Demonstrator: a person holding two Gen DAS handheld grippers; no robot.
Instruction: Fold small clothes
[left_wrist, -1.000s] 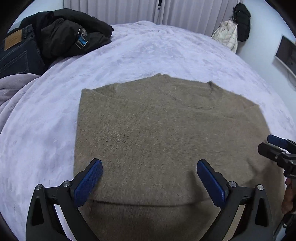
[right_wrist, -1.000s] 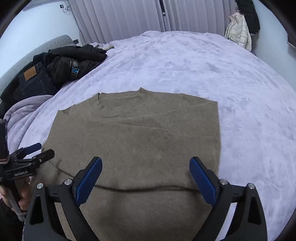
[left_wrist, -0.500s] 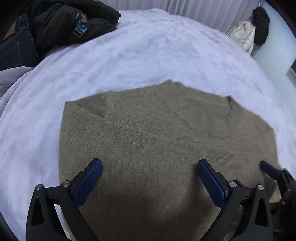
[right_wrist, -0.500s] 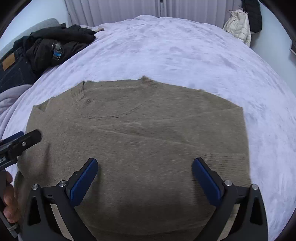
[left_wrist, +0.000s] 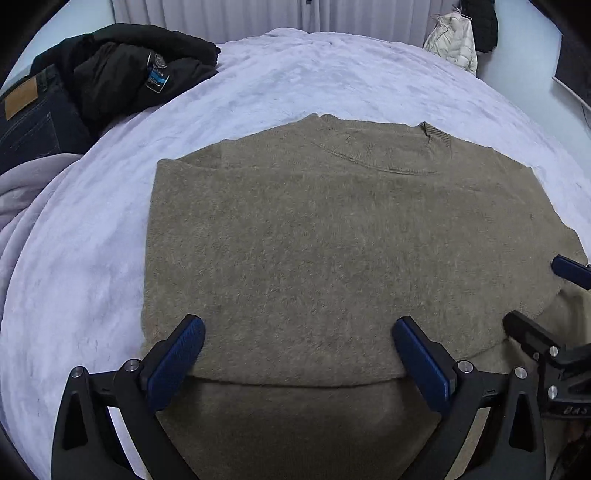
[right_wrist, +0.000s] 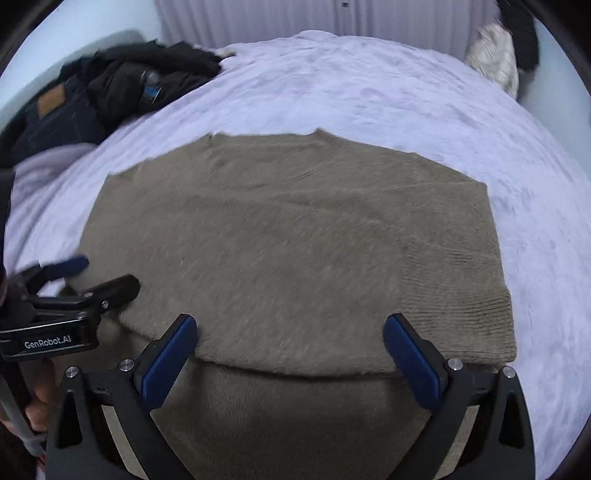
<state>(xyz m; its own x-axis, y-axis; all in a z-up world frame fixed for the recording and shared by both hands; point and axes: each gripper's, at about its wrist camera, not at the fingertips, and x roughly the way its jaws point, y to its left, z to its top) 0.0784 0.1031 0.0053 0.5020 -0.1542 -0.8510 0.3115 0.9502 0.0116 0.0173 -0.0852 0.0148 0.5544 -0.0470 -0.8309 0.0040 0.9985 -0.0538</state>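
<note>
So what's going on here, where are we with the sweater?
A person holds a gripper in each hand above a tan sweater lying on the lavender bedspread. The left gripper and right gripper are both open, holding nothing. The sweater's sides look folded in, with a fold edge near the fingers. Dark clothes sit piled aside.

In the right wrist view, white lettering reading "GenRobot.AI" stands on the black side of the left gripper (right_wrist: 79, 275). In the left wrist view, the black jacket (left_wrist: 122, 70) carries a blue-and-white tag and the jeans (left_wrist: 26, 118) a tan patch, both too small to read.
</note>
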